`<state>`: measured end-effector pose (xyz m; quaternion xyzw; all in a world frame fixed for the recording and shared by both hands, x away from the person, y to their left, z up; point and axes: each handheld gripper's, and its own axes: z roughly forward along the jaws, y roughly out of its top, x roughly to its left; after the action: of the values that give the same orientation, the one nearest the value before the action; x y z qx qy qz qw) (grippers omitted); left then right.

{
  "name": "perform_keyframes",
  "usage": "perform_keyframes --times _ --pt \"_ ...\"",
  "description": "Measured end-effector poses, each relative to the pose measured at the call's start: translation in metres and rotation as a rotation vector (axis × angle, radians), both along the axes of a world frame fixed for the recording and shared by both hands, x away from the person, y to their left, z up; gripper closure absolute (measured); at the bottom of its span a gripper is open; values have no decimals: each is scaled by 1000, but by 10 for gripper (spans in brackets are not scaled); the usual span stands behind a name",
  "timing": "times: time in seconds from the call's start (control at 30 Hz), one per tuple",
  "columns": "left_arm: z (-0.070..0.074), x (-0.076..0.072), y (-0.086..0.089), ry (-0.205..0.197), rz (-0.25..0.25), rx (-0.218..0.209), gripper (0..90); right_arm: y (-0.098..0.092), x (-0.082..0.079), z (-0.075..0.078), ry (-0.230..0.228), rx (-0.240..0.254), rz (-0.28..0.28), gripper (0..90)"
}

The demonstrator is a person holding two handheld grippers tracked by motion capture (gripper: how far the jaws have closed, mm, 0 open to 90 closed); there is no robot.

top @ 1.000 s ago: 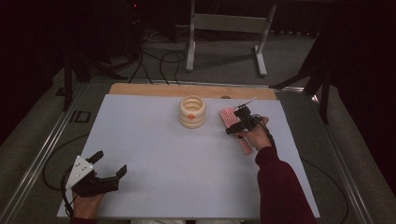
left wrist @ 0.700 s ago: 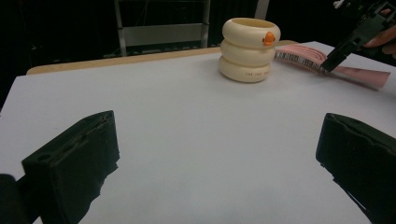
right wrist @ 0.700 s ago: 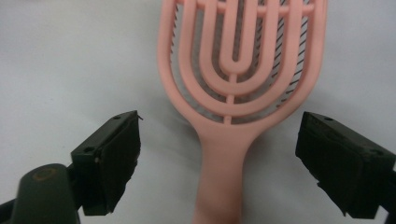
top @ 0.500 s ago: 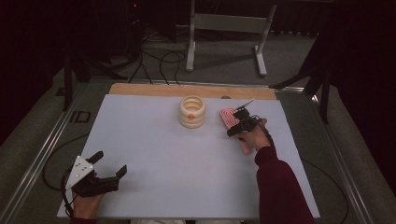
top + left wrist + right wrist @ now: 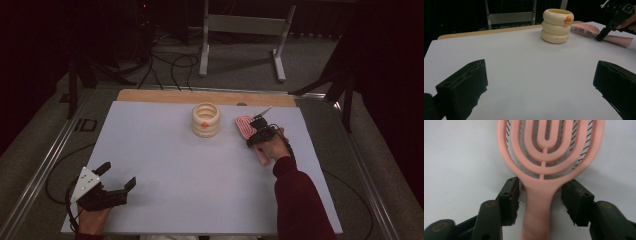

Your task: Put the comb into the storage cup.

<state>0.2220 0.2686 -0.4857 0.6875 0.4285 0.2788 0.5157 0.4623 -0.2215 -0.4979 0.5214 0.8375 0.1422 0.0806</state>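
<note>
Right of centre, right gripper (image 5: 540, 197) straddles pink hairbrush (image 5: 544, 157) neck, jaws spread, not touching. Lower left, left gripper (image 5: 117, 182) spread wide, empty.

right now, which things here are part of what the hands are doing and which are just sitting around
In play:
- pink hairbrush, lying flat on the table
- right gripper, jaws open either side of the brush's neck, not yet closed

Lying about:
- cream ringed cup, beside the brush
- left gripper, open, resting near the table's front edge
</note>
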Motion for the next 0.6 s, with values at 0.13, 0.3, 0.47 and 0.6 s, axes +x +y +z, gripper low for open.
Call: perform_keyframes --times 0.13,0.3,0.47,0.6 --pt "0 0 -1 2 1 0 0 0 -1 1 2 -10 7 571" --pt "-1 1 -1 7 1 4 0 -1 -1 1 10 -10 13 631" --pt "-1 1 -1 8 2 5 0 -2 -1 2 15 -10 13 669" --pt "-1 1 -1 10 5 3 0 -3 -2 2 12 -7 14 689"
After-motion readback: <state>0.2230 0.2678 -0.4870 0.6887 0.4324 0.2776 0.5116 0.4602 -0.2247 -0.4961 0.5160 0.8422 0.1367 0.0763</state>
